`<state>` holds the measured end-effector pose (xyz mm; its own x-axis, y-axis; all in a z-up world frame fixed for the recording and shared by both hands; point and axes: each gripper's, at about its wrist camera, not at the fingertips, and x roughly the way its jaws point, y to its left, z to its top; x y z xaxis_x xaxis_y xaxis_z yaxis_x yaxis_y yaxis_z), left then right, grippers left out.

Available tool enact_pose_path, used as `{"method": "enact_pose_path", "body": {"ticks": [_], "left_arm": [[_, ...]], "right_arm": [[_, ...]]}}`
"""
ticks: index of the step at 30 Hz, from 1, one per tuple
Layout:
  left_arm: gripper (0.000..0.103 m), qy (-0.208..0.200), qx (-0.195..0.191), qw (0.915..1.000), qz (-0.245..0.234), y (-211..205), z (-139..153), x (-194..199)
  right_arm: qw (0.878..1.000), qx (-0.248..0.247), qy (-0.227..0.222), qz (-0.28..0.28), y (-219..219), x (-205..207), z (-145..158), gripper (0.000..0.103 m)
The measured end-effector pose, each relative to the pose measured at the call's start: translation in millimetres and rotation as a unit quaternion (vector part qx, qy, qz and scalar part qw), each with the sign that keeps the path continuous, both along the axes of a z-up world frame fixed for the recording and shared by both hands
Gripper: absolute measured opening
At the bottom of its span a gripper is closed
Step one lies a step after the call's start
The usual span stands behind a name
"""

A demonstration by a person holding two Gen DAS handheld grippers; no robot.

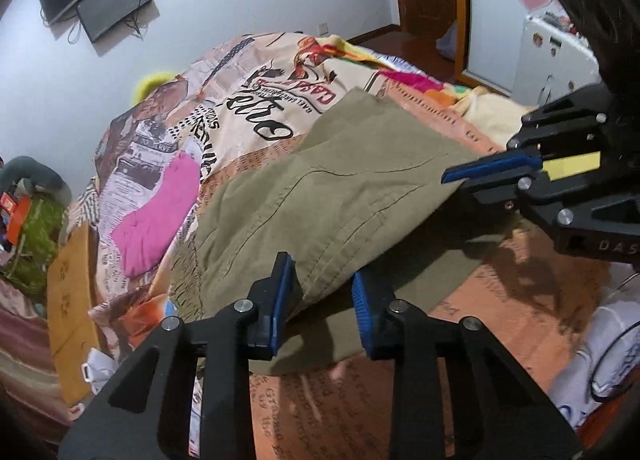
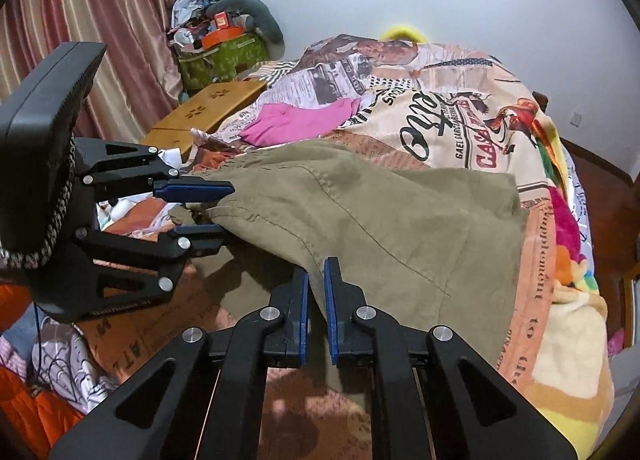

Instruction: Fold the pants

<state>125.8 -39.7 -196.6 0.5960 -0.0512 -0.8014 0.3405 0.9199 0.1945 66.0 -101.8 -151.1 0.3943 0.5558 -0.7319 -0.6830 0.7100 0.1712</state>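
Note:
Olive-green pants [image 1: 320,188] lie on a printed bedspread, with their near edge lifted off the bed. My left gripper [image 1: 322,300] has its jaws apart around the lifted near corner, with the cloth between the blue pads [image 1: 280,300]. My right gripper [image 2: 316,300] is shut on the other near corner of the pants [image 2: 380,220] and holds it up. The right gripper also shows in the left wrist view [image 1: 472,176], gripping the edge. The left gripper shows in the right wrist view [image 2: 200,208], jaws apart on the waistband end.
A pink garment [image 1: 160,212] lies on the bedspread [image 1: 248,100] beyond the pants. A small wooden table [image 2: 200,112] stands at the bedside, with curtains [image 2: 80,0] and a cluttered green bag [image 2: 220,56] behind. A monitor [image 1: 112,0] hangs on the wall.

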Motion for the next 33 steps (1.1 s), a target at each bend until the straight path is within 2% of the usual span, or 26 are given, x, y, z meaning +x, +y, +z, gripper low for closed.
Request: {"method": "enact_pose_path", "body": {"ticks": [6,11,14,16,17,19,21,23,25,28,33], "left_arm": [[0.029,0.010,-0.011,0.9999,-0.001,-3,-1,-10],[0.032,0.044,-0.023,0.9987,0.008,-1,-14,-11],[0.039,0.057,-0.036,0.9976,0.019,4,-17,-14],[0.054,0.059,-0.047,0.9968,0.028,9,-15,-17],[0.058,0.057,-0.052,0.9965,0.033,13,-13,-20],[0.064,0.049,-0.066,0.9957,0.043,21,-6,-24],[0.071,0.048,-0.078,0.9942,0.056,30,0,-26],[0.078,0.037,-0.087,0.9926,0.076,41,8,-27],[0.085,0.023,-0.090,0.9910,0.096,54,15,-27],[0.088,0.011,-0.095,0.9868,0.131,75,21,-22],[0.088,0.017,-0.110,0.9750,0.192,114,16,-9]], "right_arm": [[1.000,-0.001,0.008,0.003,-4,-10,-2,0.007],[0.999,-0.007,0.038,0.000,-2,-12,-20,0.007],[0.998,-0.010,0.064,-0.005,-2,-11,-30,0.010],[0.997,-0.009,0.079,-0.011,-4,-9,-34,0.011],[0.996,-0.005,0.084,-0.014,-6,-9,-34,0.013],[0.996,0.001,0.091,-0.020,-11,-9,-31,0.020],[0.996,0.001,0.088,-0.032,-16,-11,-27,0.035],[0.996,0.002,0.082,-0.045,-23,-15,-22,0.045],[0.995,0.005,0.079,-0.061,-32,-16,-17,0.046],[0.993,0.021,0.077,-0.092,-52,-16,-9,0.047],[0.984,0.038,0.082,-0.155,-88,-14,-3,0.048]]}}
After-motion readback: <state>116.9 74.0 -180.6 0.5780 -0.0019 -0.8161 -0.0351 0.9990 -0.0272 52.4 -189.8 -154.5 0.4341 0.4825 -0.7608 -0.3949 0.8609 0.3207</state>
